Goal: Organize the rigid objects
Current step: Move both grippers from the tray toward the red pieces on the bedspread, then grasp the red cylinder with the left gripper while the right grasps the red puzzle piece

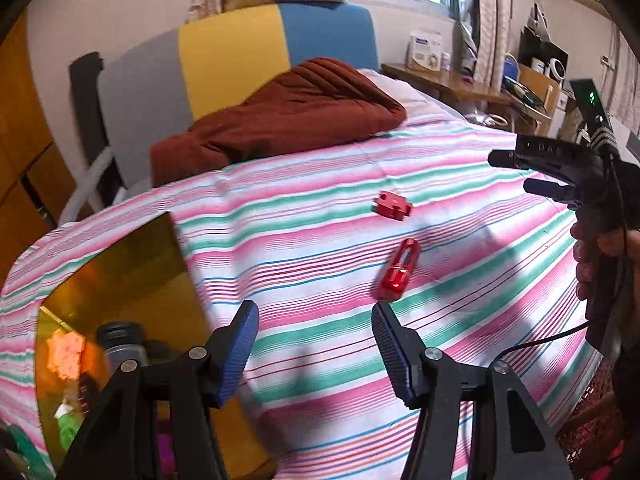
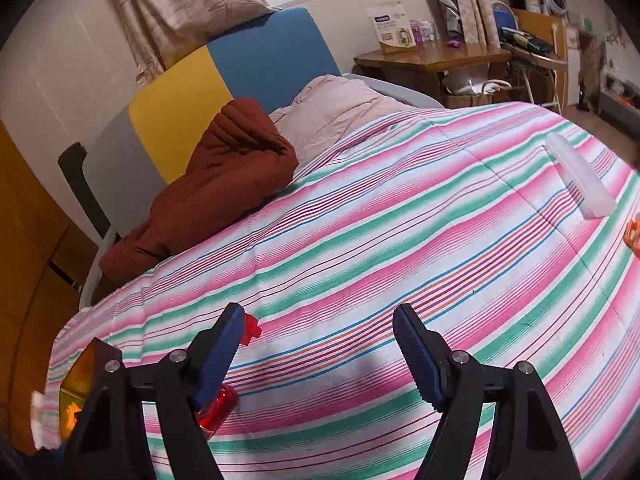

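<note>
Left wrist view: left tongs (image 1: pixel 316 344) wide, empty, red translucent plastic capsule (image 1: pixel 398 270) just ahead; risks rolling on soft striped bedspread (image 1: pixel 320 240).

On the bed (image 1: pixel 320 280) lie two red pieces: one block (image 1: pixel 393 205), one capsule-shaped case (image 1: pixel 398 270); one clear case (image 2: pixel 580 178); one amber box (image 1: pixel 120 280).

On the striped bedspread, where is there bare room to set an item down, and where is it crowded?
Free: the striped bedspread between the brown quilt and the clear case. Crowded: near the amber bin, where the red block and the red oblong case lie just ahead of the open left gripper.
</note>
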### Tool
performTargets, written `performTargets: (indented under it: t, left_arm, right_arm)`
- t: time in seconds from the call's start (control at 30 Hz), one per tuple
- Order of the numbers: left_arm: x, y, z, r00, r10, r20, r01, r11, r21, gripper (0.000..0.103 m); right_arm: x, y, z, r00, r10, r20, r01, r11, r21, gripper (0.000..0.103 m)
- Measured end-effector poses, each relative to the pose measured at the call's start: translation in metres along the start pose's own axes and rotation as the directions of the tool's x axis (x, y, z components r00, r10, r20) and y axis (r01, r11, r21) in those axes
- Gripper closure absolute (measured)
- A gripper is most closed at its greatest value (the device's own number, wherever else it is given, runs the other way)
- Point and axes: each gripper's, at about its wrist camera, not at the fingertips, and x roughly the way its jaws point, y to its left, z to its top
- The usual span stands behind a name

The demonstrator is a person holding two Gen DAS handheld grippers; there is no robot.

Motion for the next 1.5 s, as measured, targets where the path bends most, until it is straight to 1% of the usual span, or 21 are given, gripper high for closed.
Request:
performTargets:
  t: [0.13, 0.2, 0.3, 0.4, 0.47, 0.5, 0.57, 0.6, 0.63, 0.7, 0.8, 0.87, 0.93, 1.03, 1.07, 1.17, 1.2, 1.27, 1.37, 1.5]
  left_arm:
    - [0.026, -0.014, 0.011, 0.997, -0.061, -0.043, 0.062, 0.998, 0.017, 0.044]
    - [0.039, -0.023, 0.016, 0.995, -0.078, -0.054, 0.08, 0.996, 0.033, 0.044]
    - [0.057, -0.035, 0.024, 0.989, -0.129, -0.074, 0.133, 0.99, 0.053, 0.044]
    - [0.078, -0.051, 0.033, 0.984, -0.149, -0.099, 0.159, 0.983, 0.097, 0.044]
    - [0.095, -0.061, 0.037, 0.977, -0.163, -0.135, 0.18, 0.976, 0.126, 0.044]
    - [0.1, -0.064, 0.037, 0.976, -0.166, -0.14, 0.184, 0.974, 0.131, 0.044]
    - [0.116, -0.071, 0.038, 0.977, -0.143, -0.159, 0.167, 0.974, 0.151, 0.046]
    - [0.123, -0.073, 0.038, 0.977, -0.126, -0.169, 0.154, 0.975, 0.161, 0.063]
    - [0.13, -0.075, 0.036, 0.979, -0.11, -0.172, 0.139, 0.976, 0.166, 0.076]
    - [0.129, -0.074, 0.033, 0.986, -0.103, -0.13, 0.122, 0.982, 0.148, 0.078]
    - [0.122, -0.071, 0.023, 0.989, -0.097, -0.111, 0.11, 0.988, 0.111, 0.078]
    - [0.114, -0.064, 0.013, 0.989, -0.107, -0.1, 0.114, 0.991, 0.066, 0.078]
    - [0.104, -0.058, 0.0, 0.992, -0.102, -0.077, 0.106, 0.994, 0.039, 0.078]
    - [0.089, -0.053, -0.02, 0.995, -0.088, -0.038, 0.09, 0.995, 0.05, 0.078]
    - [0.085, -0.053, -0.024, 0.996, -0.084, -0.034, 0.085, 0.995, 0.054, 0.078]
    - [0.08, -0.052, -0.031, 0.996, -0.083, -0.021, 0.084, 0.995, 0.047, 0.078]
    - [0.079, -0.05, -0.033, 0.996, -0.089, -0.016, 0.09, 0.995, 0.041, 0.078]
    - [0.081, -0.05, -0.032, 0.995, -0.101, -0.014, 0.101, 0.994, 0.031, 0.078]
    - [0.08, -0.05, -0.033, 0.995, -0.098, 0.0, 0.097, 0.995, 0.035, 0.078]
    - [0.083, -0.051, -0.033, 0.995, -0.099, 0.011, 0.098, 0.995, 0.035, 0.078]
  right_arm:
    - [0.004, -0.007, 0.001, 1.0, 0.01, -0.021, -0.009, 0.999, 0.039, 0.026]
    - [0.006, -0.008, 0.001, 0.999, 0.015, -0.034, -0.013, 0.999, 0.051, 0.026]
    - [0.007, -0.009, 0.001, 0.999, 0.022, -0.041, -0.02, 0.998, 0.057, 0.026]
    - [0.01, -0.008, 0.001, 0.999, 0.024, -0.048, -0.021, 0.998, 0.057, 0.026]
    - [0.012, -0.007, 0.001, 0.998, 0.031, -0.057, -0.027, 0.998, 0.057, 0.026]
    - [0.013, -0.007, 0.0, 0.998, 0.029, -0.064, -0.026, 0.998, 0.057, 0.026]
    - [0.015, -0.005, 0.0, 0.997, 0.036, -0.073, -0.032, 0.998, 0.054, 0.026]
    - [0.016, -0.004, 0.0, 0.997, 0.034, -0.074, -0.031, 0.998, 0.05, 0.026]
    - [0.016, -0.003, -0.001, 0.997, 0.034, -0.074, -0.03, 0.999, 0.044, 0.026]
    - [0.017, -0.002, -0.001, 0.997, 0.029, -0.075, -0.027, 0.999, 0.035, 0.026]
    - [0.019, -0.002, -0.002, 0.996, 0.031, -0.086, -0.028, 0.999, 0.035, 0.026]
    - [0.021, -0.002, -0.004, 0.994, 0.04, -0.103, -0.036, 0.999, 0.035, 0.026]
    - [0.028, -0.001, -0.008, 0.988, 0.062, -0.144, -0.057, 0.998, 0.041, 0.026]
    - [0.038, 0.003, -0.014, 0.976, 0.085, -0.203, -0.08, 0.996, 0.035, 0.026]
    - [0.042, 0.007, -0.017, 0.967, 0.1, -0.233, -0.099, 0.995, 0.019, 0.026]
    - [0.049, 0.019, -0.026, 0.954, 0.117, -0.278, -0.127, 0.992, -0.02, 0.028]
    - [0.051, 0.027, -0.027, 0.948, 0.127, -0.29, -0.15, 0.987, -0.058, 0.028]
    - [0.055, 0.047, -0.028, 0.948, 0.109, -0.299, -0.161, 0.974, -0.158, 0.028]
    - [0.067, 0.076, -0.023, 0.955, 0.068, -0.289, -0.165, 0.932, -0.324, 0.028]
    - [0.103, 0.104, -0.016, 0.948, -0.003, -0.317, -0.156, 0.866, -0.475, 0.028]
